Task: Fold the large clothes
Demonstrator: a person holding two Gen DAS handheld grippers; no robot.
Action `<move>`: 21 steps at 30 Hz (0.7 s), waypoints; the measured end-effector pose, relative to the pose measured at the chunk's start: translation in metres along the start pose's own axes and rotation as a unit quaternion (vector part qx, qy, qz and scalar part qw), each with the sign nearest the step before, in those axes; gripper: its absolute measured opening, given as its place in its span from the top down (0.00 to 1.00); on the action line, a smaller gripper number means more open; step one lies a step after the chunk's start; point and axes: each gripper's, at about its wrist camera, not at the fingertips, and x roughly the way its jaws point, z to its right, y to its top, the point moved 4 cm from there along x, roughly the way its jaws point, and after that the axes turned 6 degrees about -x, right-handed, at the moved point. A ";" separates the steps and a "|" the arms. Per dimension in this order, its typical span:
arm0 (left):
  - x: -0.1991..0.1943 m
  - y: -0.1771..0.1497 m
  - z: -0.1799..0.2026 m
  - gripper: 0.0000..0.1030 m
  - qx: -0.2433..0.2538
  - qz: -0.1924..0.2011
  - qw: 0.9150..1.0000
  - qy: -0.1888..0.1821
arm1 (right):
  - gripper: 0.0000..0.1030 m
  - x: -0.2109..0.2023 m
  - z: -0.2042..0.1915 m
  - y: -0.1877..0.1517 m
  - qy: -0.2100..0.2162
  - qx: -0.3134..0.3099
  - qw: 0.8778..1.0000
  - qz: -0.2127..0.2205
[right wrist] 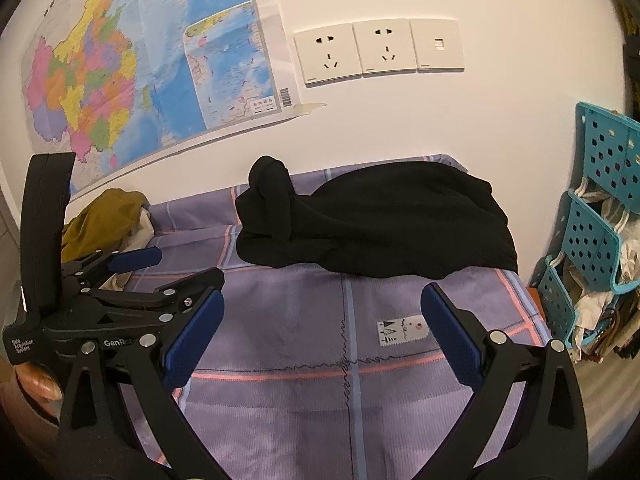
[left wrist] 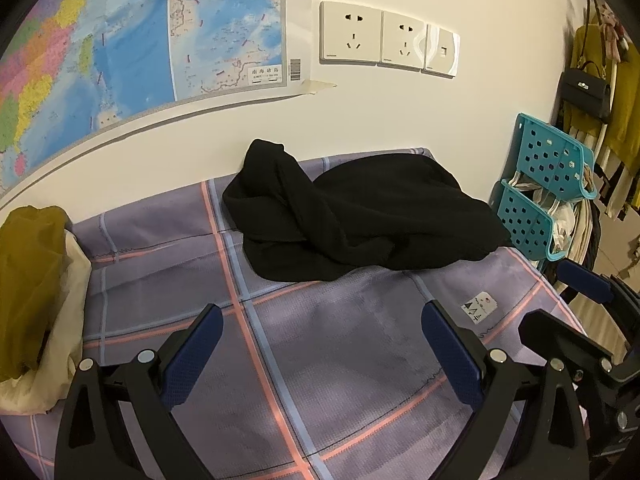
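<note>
There is one black piece of clothing on one purple checked blanket, and one pile of yellow and cream clothes. On the wall are one map and three white plates, two of them sockets. Two blue baskets stand stacked, and there are two grippers, left gripper and right gripper.

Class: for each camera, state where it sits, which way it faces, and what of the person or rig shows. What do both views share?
Left wrist: on the left claw, facing the wall; right claw at right edge.
Right wrist: on the right claw, facing the wall; left claw and a fingertip at left.
Shared: black garment, map, sockets.
</note>
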 end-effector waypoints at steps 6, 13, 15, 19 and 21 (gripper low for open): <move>0.008 0.002 -0.004 0.07 -0.003 -0.008 1.000 0.005 | 0.06 0.007 0.000 0.008 0.011 -0.001 1.000 0.001; 0.034 0.015 -0.044 0.07 -0.028 -0.023 0.999 0.038 | 0.06 0.049 -0.001 0.017 0.024 -0.040 0.998 -0.034; 0.040 0.019 -0.057 0.07 -0.037 -0.024 0.998 0.049 | 0.06 0.073 -0.002 0.019 0.026 -0.053 0.997 -0.057; 0.048 0.024 -0.085 0.07 -0.053 -0.022 0.995 0.080 | 0.06 0.124 -0.014 0.024 0.028 -0.104 0.989 -0.099; 0.052 0.025 -0.093 0.07 -0.060 -0.025 0.994 0.086 | 0.06 0.139 -0.022 0.027 0.029 -0.123 0.987 -0.102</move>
